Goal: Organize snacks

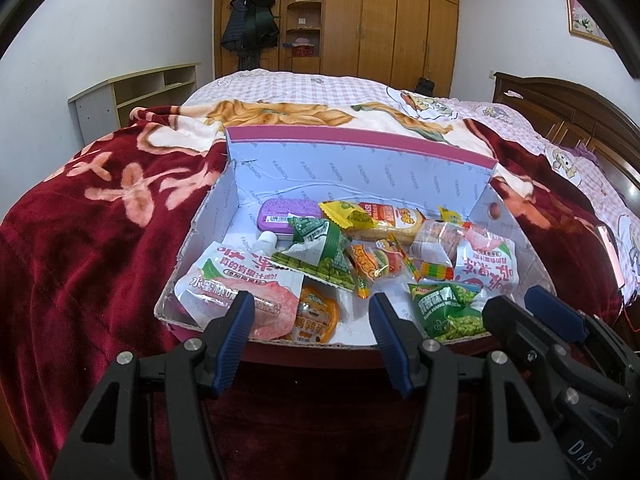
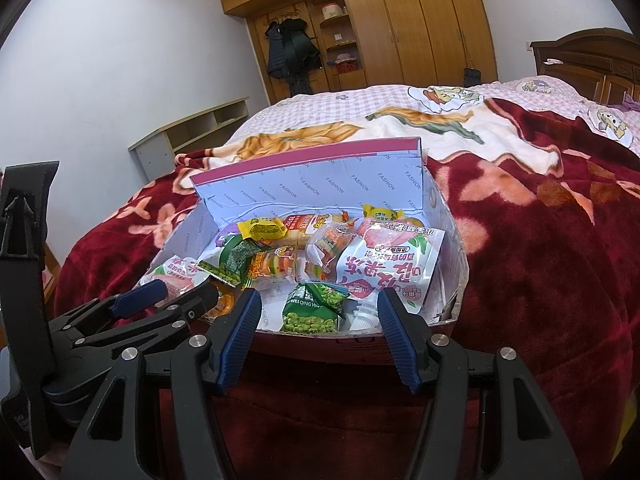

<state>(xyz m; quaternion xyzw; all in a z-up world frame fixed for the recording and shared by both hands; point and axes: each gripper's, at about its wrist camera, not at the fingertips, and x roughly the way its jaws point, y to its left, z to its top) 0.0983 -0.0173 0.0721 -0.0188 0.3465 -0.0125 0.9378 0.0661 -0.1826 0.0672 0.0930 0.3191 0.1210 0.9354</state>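
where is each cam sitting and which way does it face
Left wrist: sits on the left hand-held gripper, looking down and forward into the snack box on the bed; its own open blue fingers show, plus the right hand-held gripper at right.
Right wrist: sits on the right hand-held gripper, facing the same box; its own fingers show, left one at left.
Shared: box, snacks, blanket, wardrobe.

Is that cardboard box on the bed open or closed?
Open. The box's lid stands up at the back, and snack packets show inside.
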